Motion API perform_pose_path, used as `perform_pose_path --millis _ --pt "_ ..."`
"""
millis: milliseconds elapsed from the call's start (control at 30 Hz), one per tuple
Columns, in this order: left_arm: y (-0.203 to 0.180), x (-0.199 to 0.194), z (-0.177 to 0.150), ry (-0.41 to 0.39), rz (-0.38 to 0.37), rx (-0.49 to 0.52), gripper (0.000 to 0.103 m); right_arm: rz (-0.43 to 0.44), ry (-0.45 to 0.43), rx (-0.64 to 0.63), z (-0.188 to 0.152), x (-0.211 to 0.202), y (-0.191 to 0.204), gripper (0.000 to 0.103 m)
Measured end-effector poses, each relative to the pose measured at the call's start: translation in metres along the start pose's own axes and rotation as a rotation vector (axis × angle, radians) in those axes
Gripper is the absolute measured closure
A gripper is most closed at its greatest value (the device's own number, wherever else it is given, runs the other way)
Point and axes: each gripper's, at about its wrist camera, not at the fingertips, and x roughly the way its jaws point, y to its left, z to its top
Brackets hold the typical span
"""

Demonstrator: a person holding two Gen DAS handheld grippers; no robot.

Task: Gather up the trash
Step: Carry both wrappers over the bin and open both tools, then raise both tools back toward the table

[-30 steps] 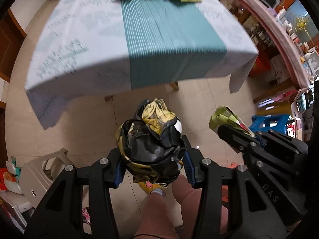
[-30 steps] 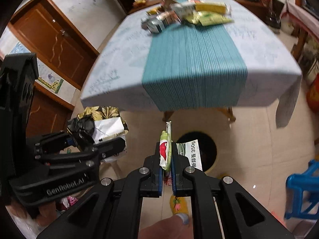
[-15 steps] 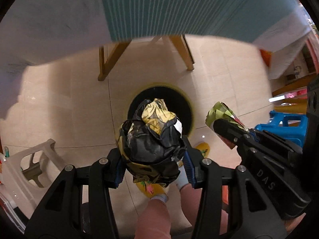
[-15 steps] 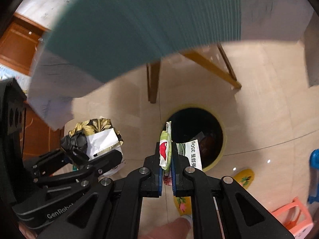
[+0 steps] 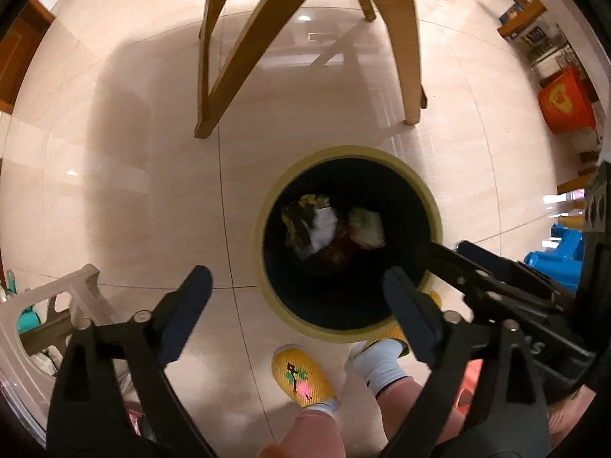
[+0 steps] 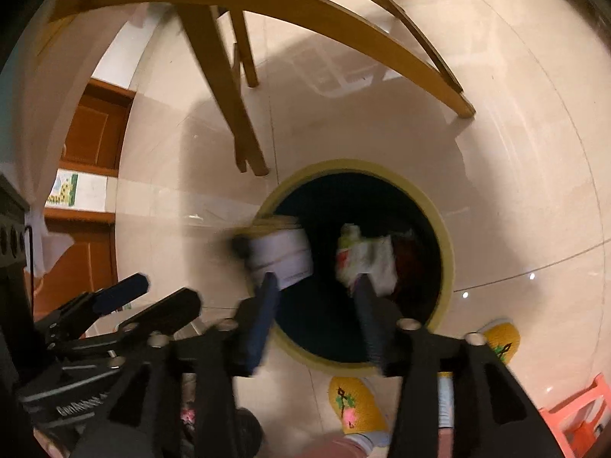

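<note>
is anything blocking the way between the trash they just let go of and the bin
Nothing visible does. Both the left gripper and right gripper are open over the bin, whose mouth is uncovered. The wrappers are already inside or dropping in.

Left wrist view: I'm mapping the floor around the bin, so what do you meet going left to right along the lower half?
White plastic stool → left gripper, jaws open → trash bin → right gripper → blue stool.
</note>
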Motion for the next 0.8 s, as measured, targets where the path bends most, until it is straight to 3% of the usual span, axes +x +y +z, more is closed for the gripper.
perform_pose_path --millis 67,400,567,800 --pt "0.004 0.001 0.001 0.003 0.016 0.002 0.01 0.001 -0.003 -0.003 0.001 0.003 -0.004 0.031" --pt "0.006 -0.037 -0.008 -0.026 0.019 -0.01 0.01 0.007 -0.031 -0.009 0.003 -0.023 0.0 0.03" --pt "-0.001 -0.087 -0.011 -0.051 0.01 0.001 0.01 -0.014 -0.053 -0.017 0.003 -0.061 0.01 0.027" --pt "-0.012 -0.179 -0.016 -0.096 0.008 0.048 0.01 -0.029 -0.098 -0.03 0.0 -0.145 0.04 0.025"
